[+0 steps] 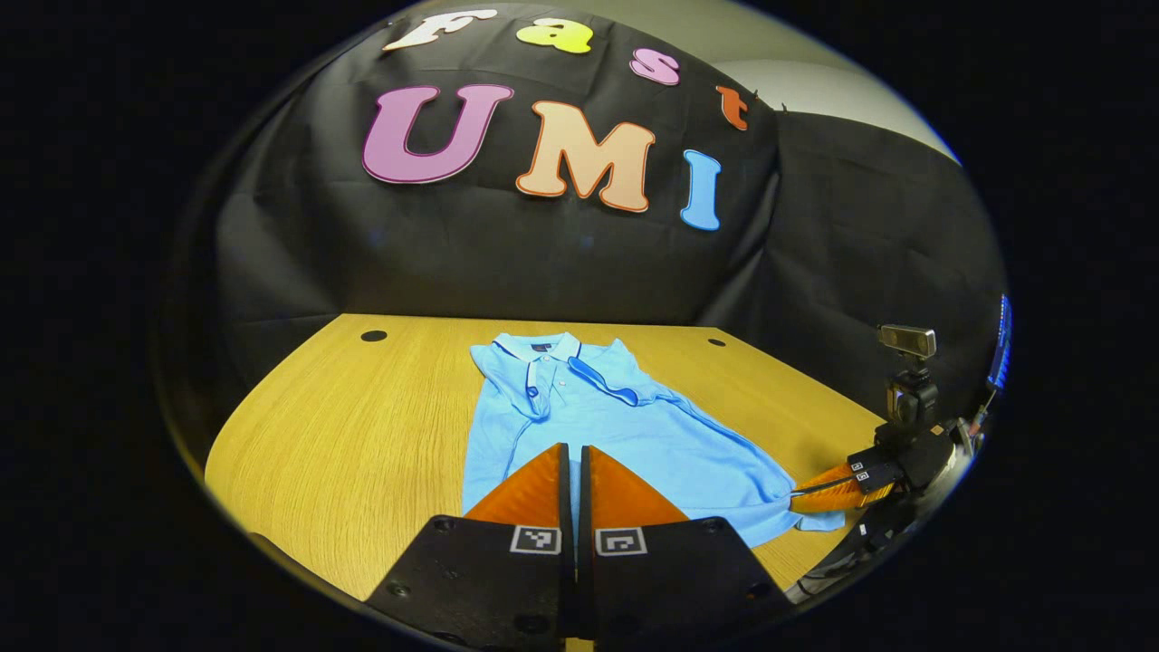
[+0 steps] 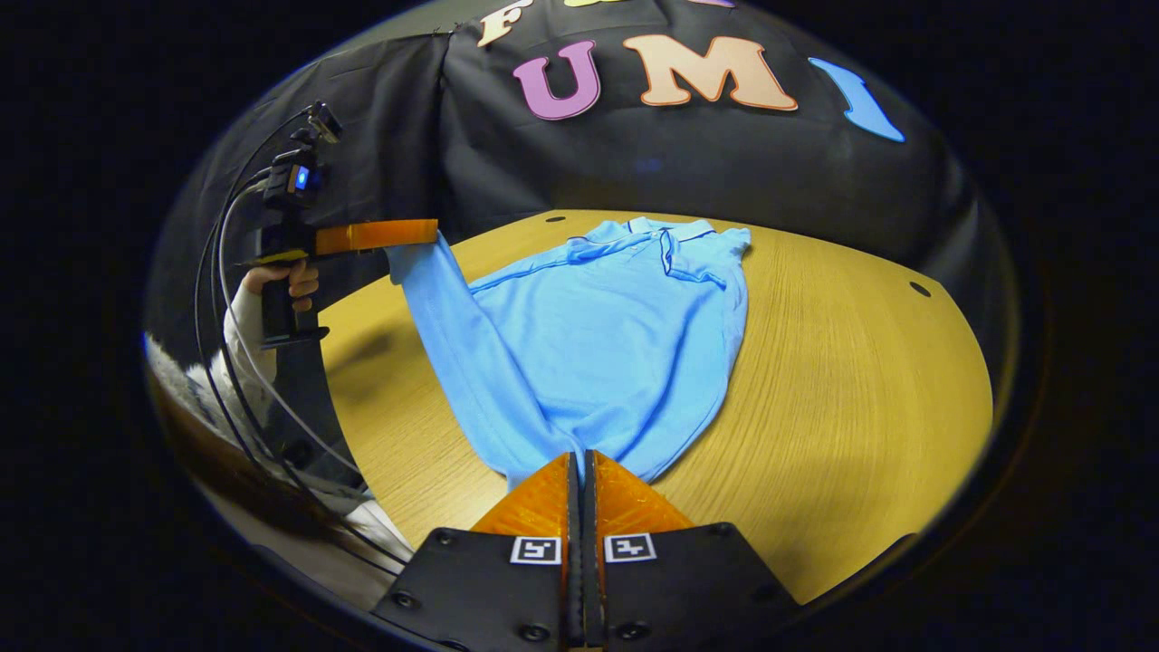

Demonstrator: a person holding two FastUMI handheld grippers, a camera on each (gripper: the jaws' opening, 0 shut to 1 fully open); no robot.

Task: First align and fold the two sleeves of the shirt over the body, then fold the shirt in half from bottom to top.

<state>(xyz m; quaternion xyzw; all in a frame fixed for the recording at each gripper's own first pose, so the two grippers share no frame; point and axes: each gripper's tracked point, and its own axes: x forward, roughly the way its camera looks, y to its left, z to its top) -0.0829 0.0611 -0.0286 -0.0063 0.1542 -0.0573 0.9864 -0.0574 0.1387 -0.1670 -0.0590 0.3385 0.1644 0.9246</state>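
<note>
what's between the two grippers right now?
The shirt's bottom hem: in the right gripper view it runs from the left gripper, held raised, down to the right gripper. Both are shut on it. Under it, bare table.

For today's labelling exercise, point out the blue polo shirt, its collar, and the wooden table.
blue polo shirt (image 2: 616,362): right gripper view, middle of the body.
collar (image 1: 536,348): left gripper view, its left flap.
wooden table (image 2: 860,398): right gripper view, bare top right of the shirt.
</note>
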